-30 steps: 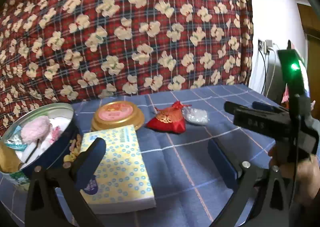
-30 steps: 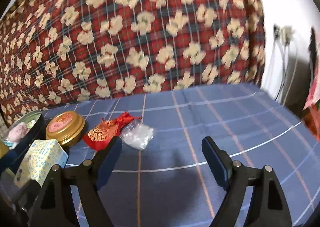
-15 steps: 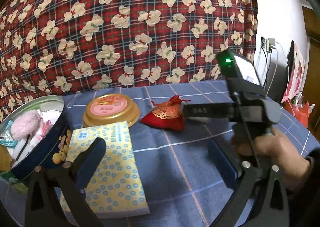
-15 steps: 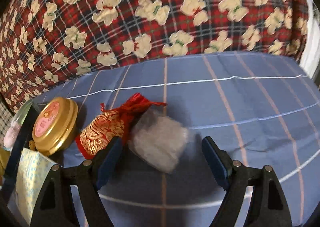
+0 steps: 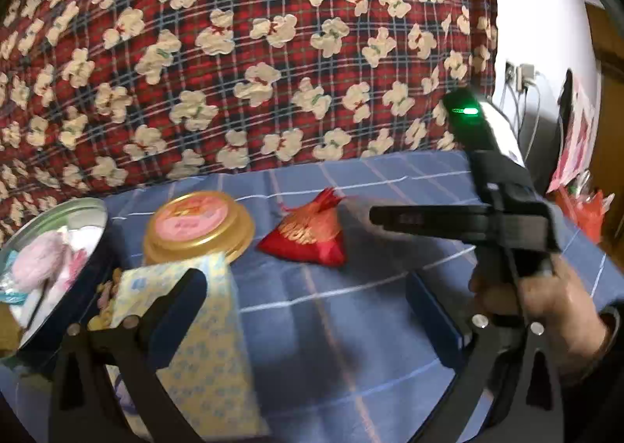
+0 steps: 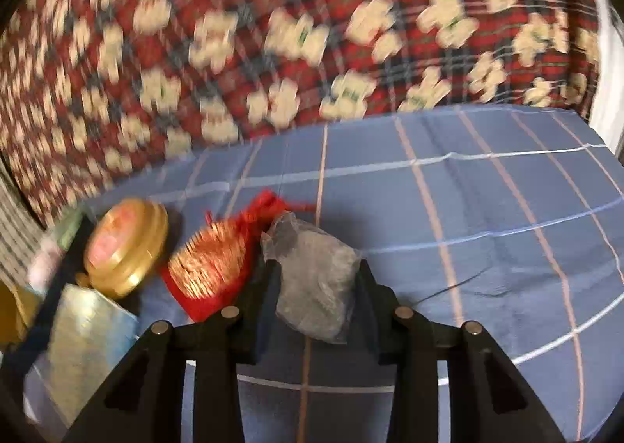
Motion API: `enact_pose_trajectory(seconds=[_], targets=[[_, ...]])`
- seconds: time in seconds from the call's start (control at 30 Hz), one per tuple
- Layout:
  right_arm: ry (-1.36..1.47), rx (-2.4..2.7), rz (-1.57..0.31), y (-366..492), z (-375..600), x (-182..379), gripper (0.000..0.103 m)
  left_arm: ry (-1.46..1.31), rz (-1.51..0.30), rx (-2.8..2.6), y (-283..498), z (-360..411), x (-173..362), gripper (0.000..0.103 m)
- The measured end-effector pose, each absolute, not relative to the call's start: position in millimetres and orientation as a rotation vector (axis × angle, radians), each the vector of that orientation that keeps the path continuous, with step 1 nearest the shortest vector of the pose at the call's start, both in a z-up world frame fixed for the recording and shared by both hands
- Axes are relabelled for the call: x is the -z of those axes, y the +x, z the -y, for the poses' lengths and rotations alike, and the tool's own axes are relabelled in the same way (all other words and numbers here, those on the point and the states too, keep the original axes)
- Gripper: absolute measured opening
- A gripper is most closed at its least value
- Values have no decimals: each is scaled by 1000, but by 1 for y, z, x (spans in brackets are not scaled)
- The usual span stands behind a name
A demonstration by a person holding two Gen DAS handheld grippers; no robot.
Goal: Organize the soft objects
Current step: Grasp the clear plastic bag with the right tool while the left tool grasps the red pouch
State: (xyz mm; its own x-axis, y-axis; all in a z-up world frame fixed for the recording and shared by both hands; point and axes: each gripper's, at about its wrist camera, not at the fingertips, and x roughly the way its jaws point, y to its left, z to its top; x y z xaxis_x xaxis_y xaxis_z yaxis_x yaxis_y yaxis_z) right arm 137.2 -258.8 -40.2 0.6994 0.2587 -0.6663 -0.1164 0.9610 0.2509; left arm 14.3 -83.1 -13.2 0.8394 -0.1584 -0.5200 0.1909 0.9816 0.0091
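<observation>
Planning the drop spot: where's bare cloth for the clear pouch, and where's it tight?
Free: the blue checked cloth right of the clear pouch, out to its far edge, and the near strip before the red pouch. Crowded: left side, where gold lid, tissue pack and round tin cluster.

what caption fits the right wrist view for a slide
Right gripper closing on clear pouch beside red sachet.

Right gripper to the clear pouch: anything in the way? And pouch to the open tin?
Nothing at the grasp: the right gripper, jaws just closing, already clamps the clear pouch. Toward the open tin, the red pouch lies right beside it, then the gold lid and the tissue pack.
</observation>
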Motion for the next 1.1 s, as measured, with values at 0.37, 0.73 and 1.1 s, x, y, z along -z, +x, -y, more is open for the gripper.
enact_pose_trajectory(seconds=[0.37,0.73,1.1], targets=[[182,-57,-519,116,286,1,41,162,-635,196,94,131,1,91],[217,-65,-488,112,293,-5,41,237,-868,83,172,150,50,87],[227,-67,-502,114,292,-2,41,75,-905,115,181,130,60,40]])
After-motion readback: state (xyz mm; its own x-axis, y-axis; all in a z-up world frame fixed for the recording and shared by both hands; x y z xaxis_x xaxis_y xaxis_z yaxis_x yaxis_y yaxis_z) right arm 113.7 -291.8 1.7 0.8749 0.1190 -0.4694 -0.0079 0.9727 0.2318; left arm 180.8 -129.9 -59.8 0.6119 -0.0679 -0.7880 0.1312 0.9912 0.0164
